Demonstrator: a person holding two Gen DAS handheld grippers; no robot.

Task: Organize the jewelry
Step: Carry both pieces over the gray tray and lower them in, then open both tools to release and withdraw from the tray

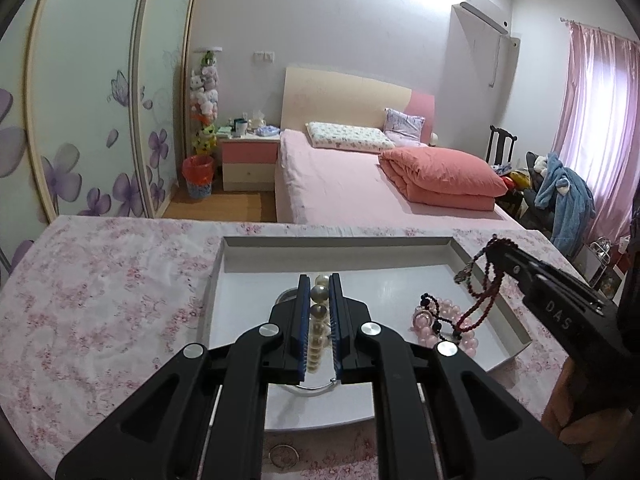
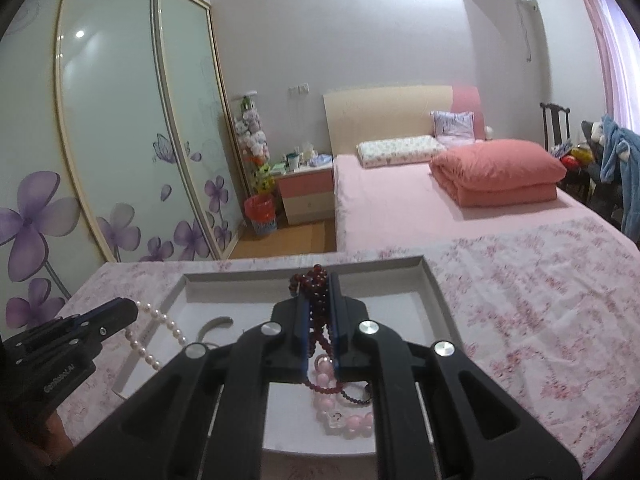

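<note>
A shallow white tray (image 1: 340,246) (image 2: 434,280) lies on the floral-cloth table. My left gripper (image 1: 320,282) is shut on a white pearl strand (image 1: 318,320) and hovers over the tray's left half; from the right wrist view the pearl strand (image 2: 160,332) dangles from that gripper (image 2: 132,308). My right gripper (image 2: 318,280) is shut on a dark red bead string (image 2: 316,304), which hangs over the tray's right side as a loop (image 1: 486,296) below that gripper (image 1: 494,250). A pink bead bracelet (image 1: 444,326) (image 2: 340,408) with dark beads rests on the tray floor. A silver bangle (image 2: 216,324) lies in the tray too.
The table's pink floral cloth (image 1: 100,300) spreads to both sides of the tray. Beyond the table's far edge stands a bed (image 1: 340,184) with a folded coral quilt (image 1: 440,178). A wardrobe with flower-print doors (image 2: 120,140) fills the left.
</note>
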